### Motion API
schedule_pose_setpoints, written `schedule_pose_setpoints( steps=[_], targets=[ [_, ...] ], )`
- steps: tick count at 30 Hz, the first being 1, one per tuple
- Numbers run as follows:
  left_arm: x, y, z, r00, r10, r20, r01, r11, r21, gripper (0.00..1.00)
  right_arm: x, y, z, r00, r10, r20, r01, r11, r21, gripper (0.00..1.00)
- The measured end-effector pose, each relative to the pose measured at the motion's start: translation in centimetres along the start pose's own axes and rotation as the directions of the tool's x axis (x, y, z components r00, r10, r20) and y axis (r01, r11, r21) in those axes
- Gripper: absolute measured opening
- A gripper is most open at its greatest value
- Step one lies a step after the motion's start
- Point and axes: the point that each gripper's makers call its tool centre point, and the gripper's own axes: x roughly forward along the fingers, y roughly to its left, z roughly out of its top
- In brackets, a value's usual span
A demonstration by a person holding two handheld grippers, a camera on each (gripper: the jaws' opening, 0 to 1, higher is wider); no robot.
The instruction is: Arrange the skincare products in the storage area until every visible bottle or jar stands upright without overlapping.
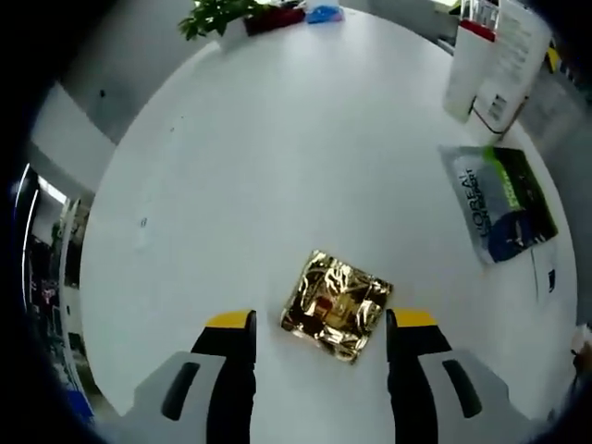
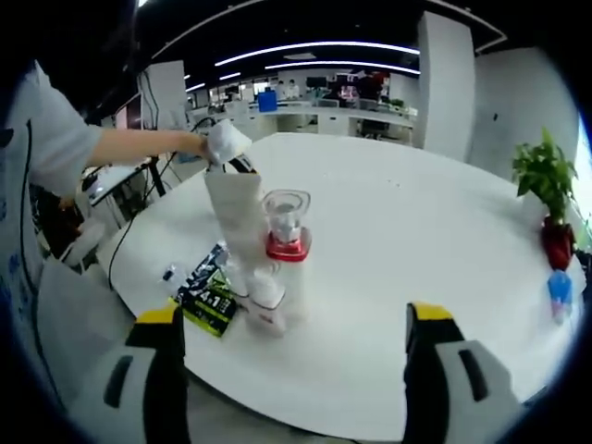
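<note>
My left gripper (image 1: 322, 326) hangs open over the white table (image 1: 277, 166), its jaws on either side of a crumpled gold foil packet (image 1: 335, 305) lying flat. A L'Oreal sachet (image 1: 504, 202) lies flat to the right, and white upright packs (image 1: 490, 65) stand beyond it. My right gripper (image 2: 293, 314) is open and holds nothing, a short way from a cluster of products. There, a tall white tube (image 2: 231, 208) stands with a person's gloved hand (image 2: 226, 141) on its top. Beside it stand a clear-lidded jar with a red base (image 2: 287, 227) and a small white bottle (image 2: 268, 298). A black-and-green sachet (image 2: 209, 296) lies flat.
A potted plant (image 2: 541, 176) in a red pot (image 2: 558, 242) and a small blue object (image 2: 560, 287) stand at the table's far right edge; the same plant (image 1: 222, 14) sits at the top of the left gripper view. Office desks lie beyond the table.
</note>
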Motion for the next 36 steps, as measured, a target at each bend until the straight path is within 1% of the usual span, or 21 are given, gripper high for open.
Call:
schedule_pose_setpoints(
  steps=[4, 7, 10, 13, 15, 16, 20, 23, 24, 25, 26, 29, 36],
  targets=[
    [0.2, -0.1, 0.2, 0.999, -0.029, -0.015, 0.029, 0.999, 0.022, 0.54, 0.0, 0.0, -0.2, 1.000, 0.000, -0.006, 0.000, 1.000, 0.000, 1.00],
    [0.5, -0.2, 0.1, 0.998, -0.062, -0.030, 0.062, 0.998, 0.005, 0.51, 0.0, -0.1, -0.2, 1.000, 0.000, -0.009, 0.000, 1.000, 0.002, 1.00],
    [0.7, -0.1, 0.0, 0.997, -0.075, -0.025, 0.076, 0.997, 0.011, 0.50, 0.0, -0.1, -0.4, 1.000, 0.001, -0.014, -0.001, 1.000, 0.002, 1.00],
    [0.9, 0.1, -0.1, 0.996, -0.090, -0.026, 0.090, 0.996, -0.001, 0.51, 0.1, -0.1, -0.5, 1.000, 0.002, -0.018, -0.002, 1.000, 0.003, 1.00],
    [0.9, 0.0, -0.2, 0.994, -0.109, -0.026, 0.109, 0.994, -0.002, 0.49, 0.1, 0.0, -0.4, 1.000, 0.005, -0.019, -0.005, 1.000, 0.001, 1.00],
    [1.0, -0.2, -0.2, 0.992, -0.123, -0.027, 0.123, 0.992, 0.000, 0.48, 0.1, 0.0, -0.4, 1.000, 0.006, -0.018, -0.006, 1.000, 0.001, 1.00],
    [1.0, -0.5, -0.1, 0.989, -0.143, -0.031, 0.144, 0.989, 0.026, 0.45, 0.1, 0.0, -0.4, 1.000, 0.001, -0.018, -0.001, 1.000, 0.005, 1.00],
    [1.2, -0.3, -0.1, 0.988, -0.150, -0.035, 0.151, 0.988, 0.018, 0.46, 0.0, -0.1, -0.5, 1.000, -0.001, -0.020, 0.001, 1.000, 0.007, 1.00],
    [1.2, -0.5, -0.2, 0.985, -0.168, -0.038, 0.168, 0.986, -0.001, 0.44, 0.0, -0.1, -0.5, 1.000, -0.002, -0.022, 0.002, 1.000, 0.007, 1.00],
    [1.2, -0.5, -0.1, 0.985, -0.166, -0.038, 0.166, 0.986, -0.002, 0.44, 0.0, -0.1, -0.6, 1.000, -0.001, -0.024, 0.001, 1.000, 0.006, 1.00],
    [1.2, -0.7, 0.0, 0.984, -0.177, -0.031, 0.178, 0.984, 0.030, 0.43, 0.0, -0.1, -0.6, 1.000, -0.001, -0.024, 0.002, 1.000, 0.007, 1.00],
    [1.1, -0.9, 0.1, 0.983, -0.181, -0.035, 0.182, 0.982, 0.048, 0.42, 0.0, -0.1, -0.6, 1.000, 0.000, -0.024, 0.000, 1.000, 0.008, 1.00],
    [1.0, -0.9, 0.0, 0.983, -0.177, -0.046, 0.178, 0.983, 0.030, 0.41, 0.1, 0.1, -0.4, 1.000, 0.008, -0.022, -0.008, 1.000, 0.000, 1.00]
  ],
)
